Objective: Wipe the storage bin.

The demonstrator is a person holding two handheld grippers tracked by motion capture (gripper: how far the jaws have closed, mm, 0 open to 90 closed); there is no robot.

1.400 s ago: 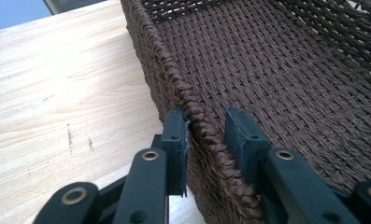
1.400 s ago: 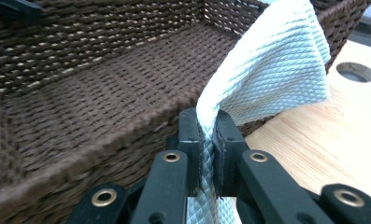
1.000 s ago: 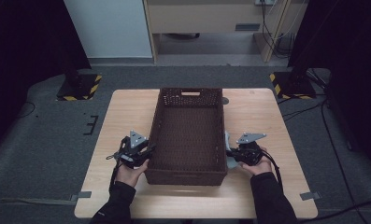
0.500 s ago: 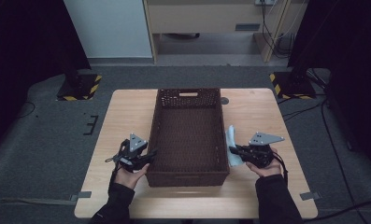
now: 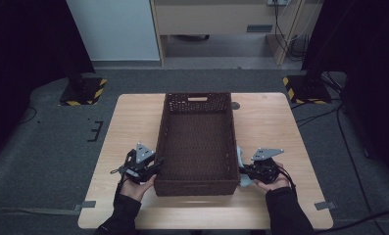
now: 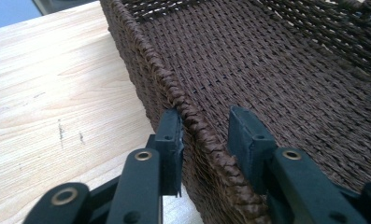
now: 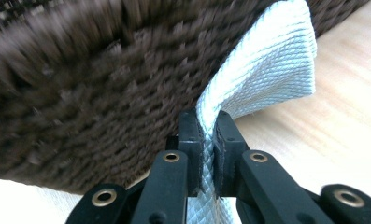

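Wooden worktop [image 5: 133, 122]: carried a dark woven basket [image 5: 197, 137] at centre. Left hand-held gripper [image 6: 204, 135]: jaws straddling the basket's near-left rim, just closing, outer pad touching, inner apart; best seated squarely before clamping. Right hand-held gripper [image 7: 207, 135]: clamped on a white woven cloth [image 7: 262, 70] beside the basket's right wall, drawn slightly outward since earlier.

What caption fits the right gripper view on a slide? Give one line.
Right gripper pinching a pale woven cloth beside the dark wicker basket.
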